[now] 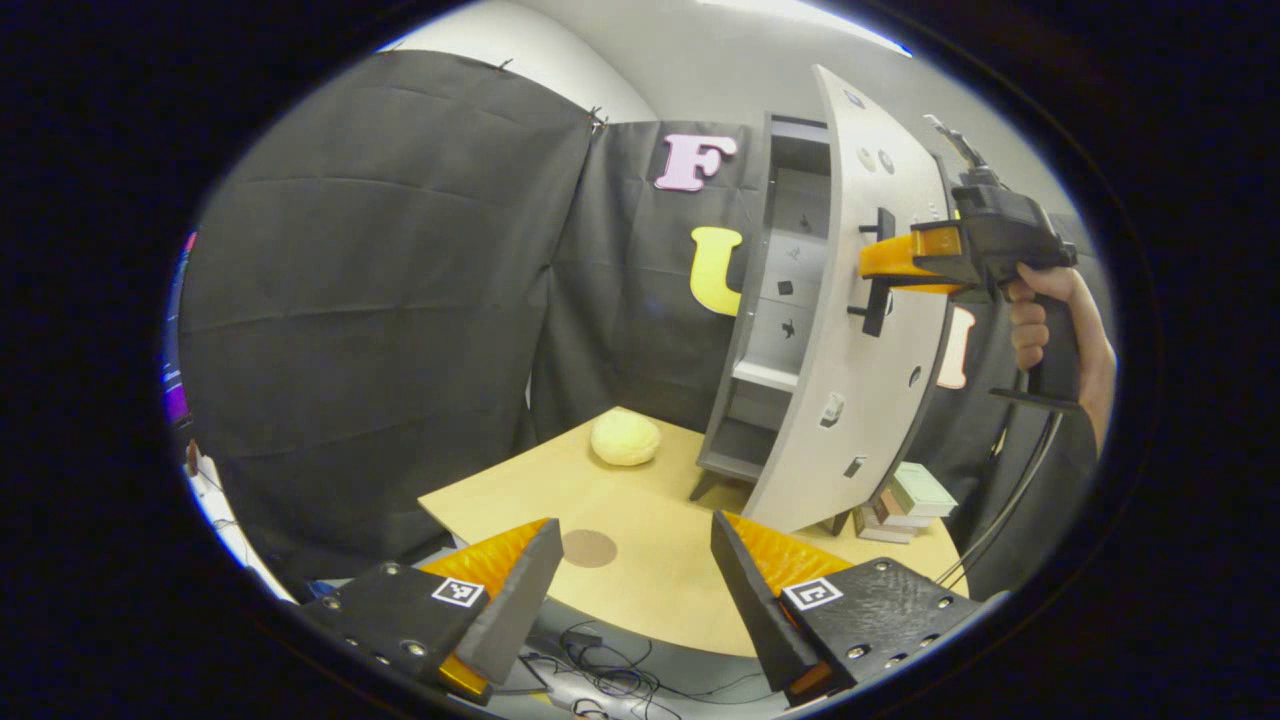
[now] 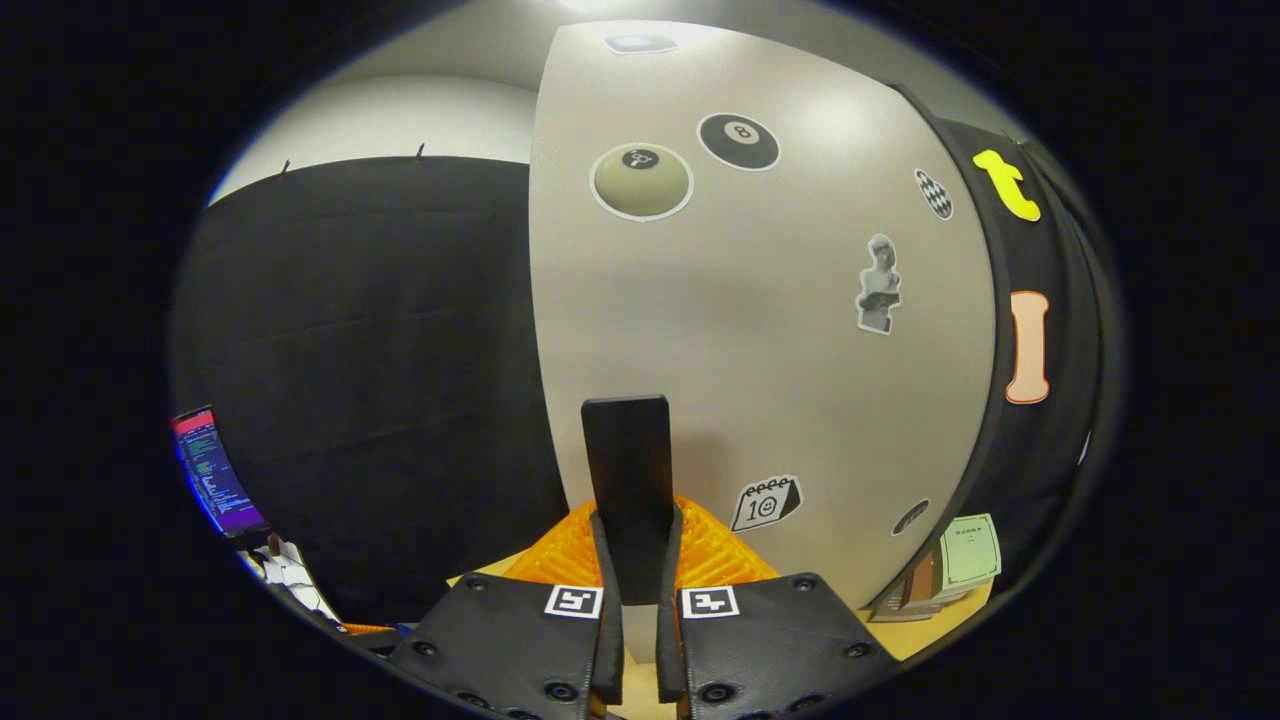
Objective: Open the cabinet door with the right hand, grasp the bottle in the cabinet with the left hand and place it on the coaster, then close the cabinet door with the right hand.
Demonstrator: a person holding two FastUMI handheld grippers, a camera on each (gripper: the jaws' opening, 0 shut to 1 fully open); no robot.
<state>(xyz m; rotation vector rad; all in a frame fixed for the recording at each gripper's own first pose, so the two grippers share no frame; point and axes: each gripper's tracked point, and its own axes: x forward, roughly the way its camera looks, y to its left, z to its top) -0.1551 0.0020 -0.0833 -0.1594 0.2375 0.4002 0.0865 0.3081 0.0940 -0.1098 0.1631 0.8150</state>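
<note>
So in the left gripper view, the left tongs (image 1: 632, 590) sit at 6 o'clock with their fingers wide apart, nothing between them, hovering over the near edge of the light wooden worktop (image 1: 660, 580). Right between those fingers, on the worktop, is the small round brown coaster (image 1: 588, 548), nothing on it. Further back around 12 o'clock of the coaster there's a pale yellow round lumpy thing (image 1: 625, 438), can't tell what it is. Moving toward 3 o'clock, the tall grey cabinet (image 1: 780, 300) stands on the worktop with its grey sticker-covered door (image 1: 860, 330) swung partly open; I can see shelves inside, but can't make out the bottle. The right tongs (image 1: 880, 262), held by a hand (image 1: 1040, 320), are clamped on the black door handle (image 1: 878, 275). A small stack of books (image 1: 905, 500) lies by the cabinet's foot at 4 o'clock.

In the right gripper view, the fingers squeeze that handle (image 2: 628, 480) from both sides.
</note>
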